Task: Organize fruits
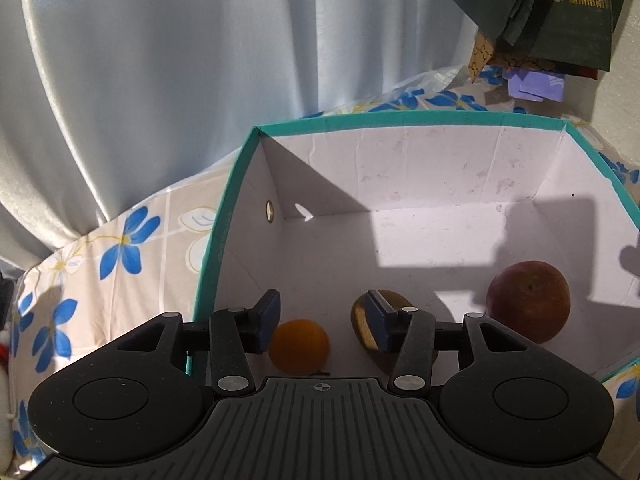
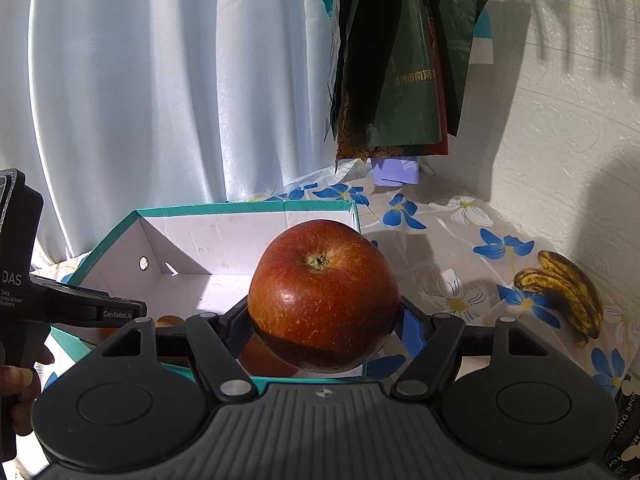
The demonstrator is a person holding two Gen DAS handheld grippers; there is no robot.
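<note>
My left gripper stands open inside a white box with a teal rim. On the box floor just below its fingers lies a small orange, with neither pad pressing on it. A brown kiwi lies partly hidden behind the right finger. A red apple rests at the box's right side. In the right wrist view my right gripper is shut on a second large red apple, held above the box's near rim.
Spotted bananas lie on the floral tablecloth right of the box. Dark bags hang on the wall behind. A pale curtain backs the table. The left gripper's body and a hand show at the left.
</note>
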